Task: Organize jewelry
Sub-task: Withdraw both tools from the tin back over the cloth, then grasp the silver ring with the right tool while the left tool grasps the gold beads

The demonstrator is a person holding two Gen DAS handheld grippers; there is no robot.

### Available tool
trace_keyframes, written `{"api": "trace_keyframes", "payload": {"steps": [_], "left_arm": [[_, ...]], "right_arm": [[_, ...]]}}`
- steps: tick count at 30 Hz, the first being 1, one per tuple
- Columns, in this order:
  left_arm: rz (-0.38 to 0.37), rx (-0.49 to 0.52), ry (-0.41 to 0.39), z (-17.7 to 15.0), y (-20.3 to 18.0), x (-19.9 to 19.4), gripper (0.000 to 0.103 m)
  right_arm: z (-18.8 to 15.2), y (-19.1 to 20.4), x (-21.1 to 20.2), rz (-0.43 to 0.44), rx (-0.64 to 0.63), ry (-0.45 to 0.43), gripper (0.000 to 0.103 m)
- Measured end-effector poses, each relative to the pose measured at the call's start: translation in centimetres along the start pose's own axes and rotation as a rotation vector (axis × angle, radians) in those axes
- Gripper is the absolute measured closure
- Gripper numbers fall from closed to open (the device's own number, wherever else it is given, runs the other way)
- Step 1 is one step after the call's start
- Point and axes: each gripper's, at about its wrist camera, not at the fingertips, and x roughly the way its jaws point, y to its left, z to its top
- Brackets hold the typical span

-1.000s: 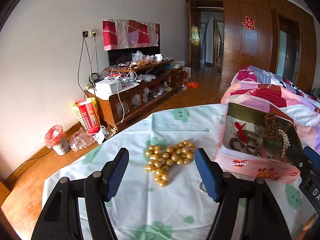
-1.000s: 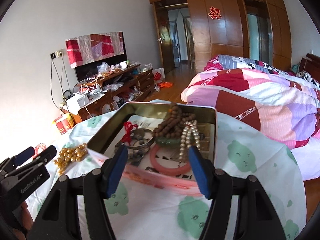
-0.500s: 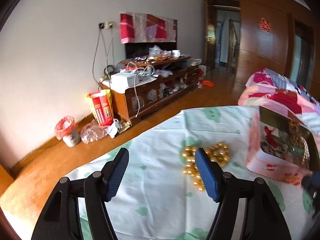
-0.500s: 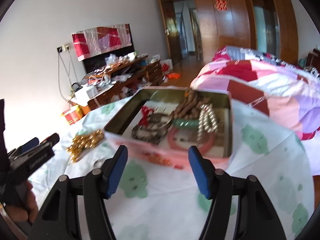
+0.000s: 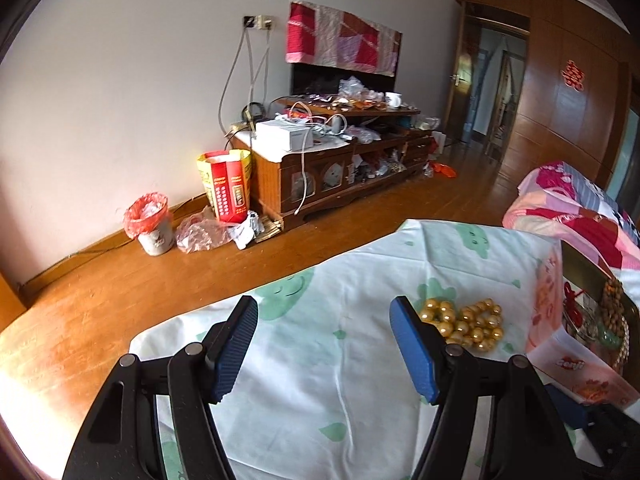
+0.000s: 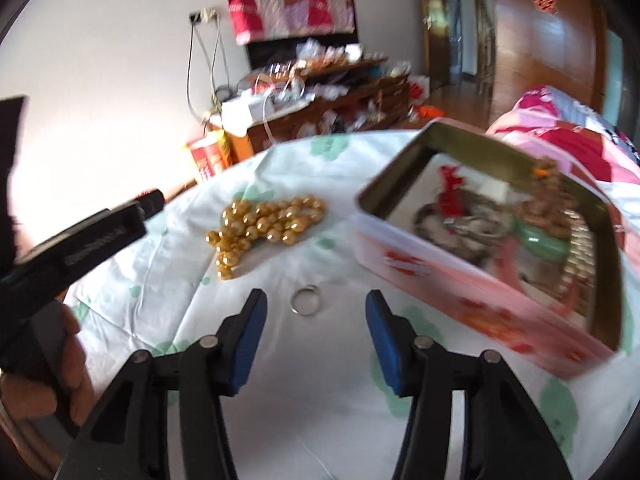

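A gold bead necklace (image 6: 264, 224) lies bunched on the table; it also shows in the left wrist view (image 5: 466, 326), just right of my left gripper's right finger. A small metal ring (image 6: 305, 299) lies on the cloth just ahead of my right gripper (image 6: 314, 318), which is open and empty. A pink tin box (image 6: 472, 292) to the right holds several bracelets and bead strings; its edge shows in the left wrist view (image 5: 576, 356). My left gripper (image 5: 322, 328) is open and empty over the cloth.
The table wears a white cloth with green prints (image 5: 320, 380); its left edge drops to a wooden floor (image 5: 120, 280). A cluttered TV cabinet (image 5: 332, 168) stands at the wall. A bed with a pink quilt (image 5: 580, 216) lies to the right.
Both grippers swung left. The necklace slid from between my left fingers to their right. My right gripper left the tin and now faces the ring and necklace.
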Motion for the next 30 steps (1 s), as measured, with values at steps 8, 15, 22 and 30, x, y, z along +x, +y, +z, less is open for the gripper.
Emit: {"api": "trace_keyframes", "payload": {"steps": [8,15,22,30], "left_arm": [[0.006,-0.01,0.016,-0.1,0.3,0.1,0.034],[0.006,0.007,0.011,-0.1,0.1,0.0,0.034],[-0.022,0.013,0.012,-0.1,0.0,-0.1,0.034],[-0.14,0.061,0.037,-0.4,-1.5,0.1,0.034]], "right_arm": [[0.4,2.0,2.2,-0.061,-0.104,0.068,0.058],[0.2,1.3,1.7,-0.042,-0.108,0.068,0.08],[0.2,-0.3,0.5,0.084,-0.016,0.02,0.081],[-0.2,-0.4,-2.4,0.078,0.007,-0.128,0.081]]}}
